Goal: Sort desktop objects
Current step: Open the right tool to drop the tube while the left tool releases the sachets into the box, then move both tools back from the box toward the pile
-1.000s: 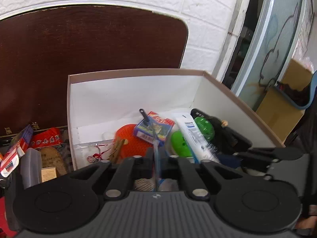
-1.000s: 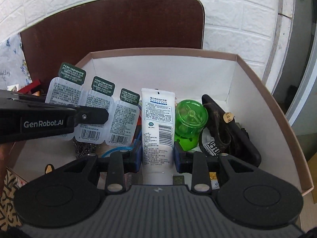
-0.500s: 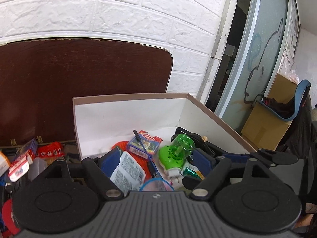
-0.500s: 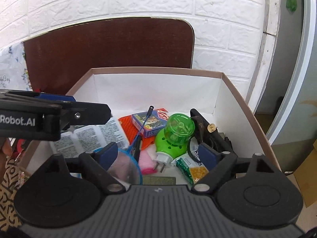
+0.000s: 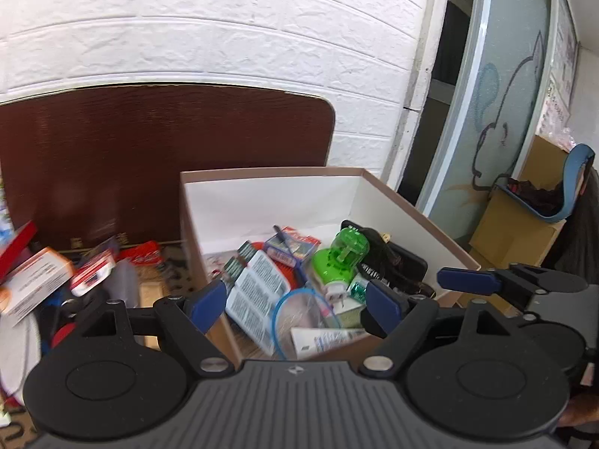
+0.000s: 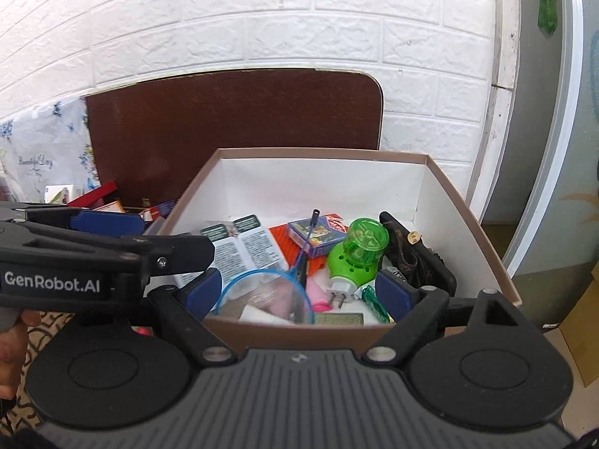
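A brown cardboard box (image 6: 299, 327) with white inner walls (image 5: 284, 202) holds several items: a strip of white blister packs (image 5: 258, 292) (image 6: 243, 250), a white tube (image 5: 325, 338), a green plug-in device (image 6: 355, 258) (image 5: 338, 256), a blue-rimmed small net (image 6: 262, 295), a card box (image 6: 318, 234) and a black pouch (image 6: 415, 258). My left gripper (image 5: 295, 308) is open and empty above the box's near left corner. My right gripper (image 6: 299, 293) is open and empty above the box's near edge. The left gripper also shows in the right wrist view (image 6: 112, 250).
Left of the box, several loose packets and cartons (image 5: 37, 284) lie on a patterned surface. A dark brown board (image 6: 232, 127) leans on the white brick wall behind. A cardboard carton (image 5: 516, 220) and a blue chair stand at the right.
Both grippers let go: the left dropped the blister strip and the right dropped the white tube into the box. Both opened, pulled back and rose; the left also shifted left.
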